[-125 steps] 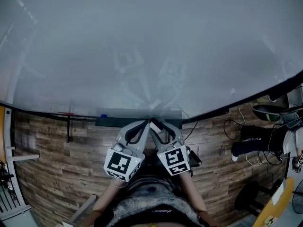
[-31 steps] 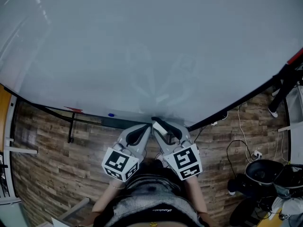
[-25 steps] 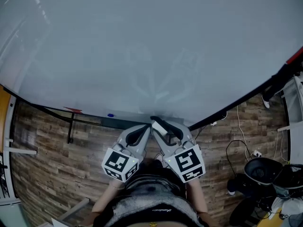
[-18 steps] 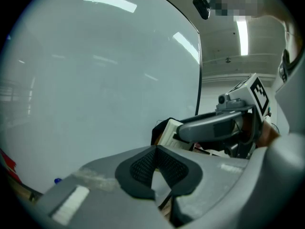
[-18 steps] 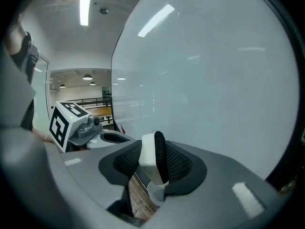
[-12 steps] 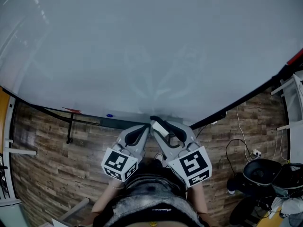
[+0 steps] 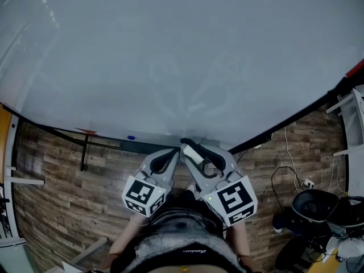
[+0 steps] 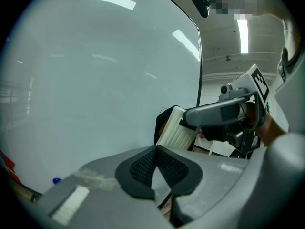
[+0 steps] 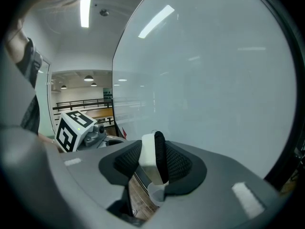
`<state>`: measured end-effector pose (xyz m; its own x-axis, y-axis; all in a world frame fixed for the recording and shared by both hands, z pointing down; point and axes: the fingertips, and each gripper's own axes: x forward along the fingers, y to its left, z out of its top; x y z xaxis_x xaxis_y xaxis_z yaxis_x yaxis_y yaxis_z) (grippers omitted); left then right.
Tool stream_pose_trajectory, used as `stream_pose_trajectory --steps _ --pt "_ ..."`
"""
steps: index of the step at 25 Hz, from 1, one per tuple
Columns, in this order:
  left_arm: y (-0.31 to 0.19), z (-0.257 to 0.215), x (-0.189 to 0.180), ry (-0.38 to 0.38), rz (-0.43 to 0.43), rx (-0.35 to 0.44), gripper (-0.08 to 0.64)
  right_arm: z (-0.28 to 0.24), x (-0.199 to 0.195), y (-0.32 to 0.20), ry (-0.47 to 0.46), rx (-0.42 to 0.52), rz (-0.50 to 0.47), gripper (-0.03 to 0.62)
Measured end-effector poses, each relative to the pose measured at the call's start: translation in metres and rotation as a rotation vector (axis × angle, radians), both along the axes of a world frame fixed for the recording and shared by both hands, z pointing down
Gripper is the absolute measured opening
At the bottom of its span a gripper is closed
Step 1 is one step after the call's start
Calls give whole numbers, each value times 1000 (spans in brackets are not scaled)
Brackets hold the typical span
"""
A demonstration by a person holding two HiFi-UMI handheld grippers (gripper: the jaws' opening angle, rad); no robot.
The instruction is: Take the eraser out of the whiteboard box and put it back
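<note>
Now right gripper [image 9: 155, 152] pinches the eraser [image 9: 147, 162] at the whiteboard's [image 7: 170, 56] six o'clock; left gripper [image 8: 156, 150] seems pressed together.

Glossy whiteboard [image 7: 170, 56], ribbed plastic eraser [image 9: 147, 159]

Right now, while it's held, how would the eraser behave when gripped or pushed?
Probably light: the eraser sits pinched on edge between the fingers of the right gripper alone. Its white ribbed shell looks rigid, the black felt face softer, so it likely gives slightly. Flat-sided, it should not roll.
</note>
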<state>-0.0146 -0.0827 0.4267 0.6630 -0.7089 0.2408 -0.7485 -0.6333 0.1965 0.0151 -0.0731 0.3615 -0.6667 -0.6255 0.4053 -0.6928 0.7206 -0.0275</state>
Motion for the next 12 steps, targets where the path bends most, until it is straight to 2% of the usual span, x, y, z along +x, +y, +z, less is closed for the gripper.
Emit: stream_pose_trajectory --steps 12 --pt "3 0 1 -9 12 -5 1 -1 2 1 3 2 5 153"
